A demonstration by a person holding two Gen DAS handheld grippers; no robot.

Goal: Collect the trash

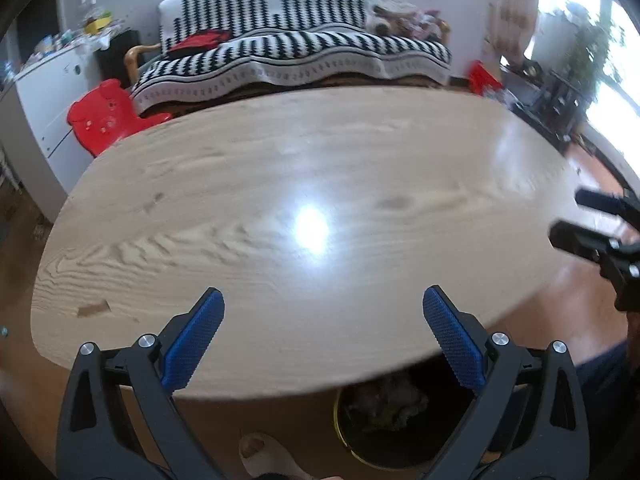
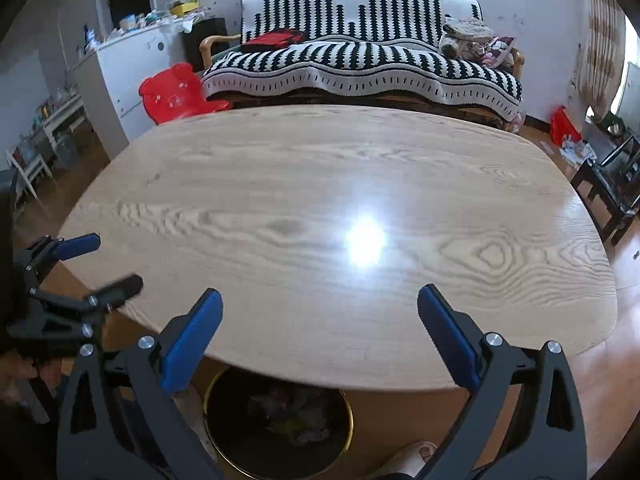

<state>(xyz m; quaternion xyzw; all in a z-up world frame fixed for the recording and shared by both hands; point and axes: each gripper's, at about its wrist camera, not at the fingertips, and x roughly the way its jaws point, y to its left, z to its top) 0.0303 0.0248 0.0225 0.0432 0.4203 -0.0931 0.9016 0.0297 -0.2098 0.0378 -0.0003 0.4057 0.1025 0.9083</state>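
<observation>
- The left gripper [image 1: 323, 312] is hovering over the near edge of the wooden table [image 1: 280, 184]; its blue-padded fingers [image 1: 194, 340] are standing wide apart and are gripping nothing.
- The right gripper [image 2: 319, 312] is hovering over the near edge of the same table [image 2: 320, 184]; its fingers [image 2: 192, 344] are likewise spread wide and are holding nothing.
- Each gripper is appearing in the other camera: the right gripper [image 1: 572, 216] is showing at the right edge of the left wrist view, and the left gripper [image 2: 108, 264] is showing at the left edge of the right wrist view, both with jaws parted.
- The trash bin [image 2: 348, 432], a dark round container with a gold rim, is sitting on the floor, partly tucked under the near table edge.
- Crumpled trash [image 2: 296, 416] is lying inside the bin; the same trash [image 1: 384, 400] is showing blurred in the bin [image 1: 338, 420] in the left wrist view.
- A sofa [image 2: 360, 64] under a black-and-white patterned cover is standing beyond the far table edge.
- A red bear-shaped chair [image 2: 172, 92] is standing at the sofa's left end.
</observation>
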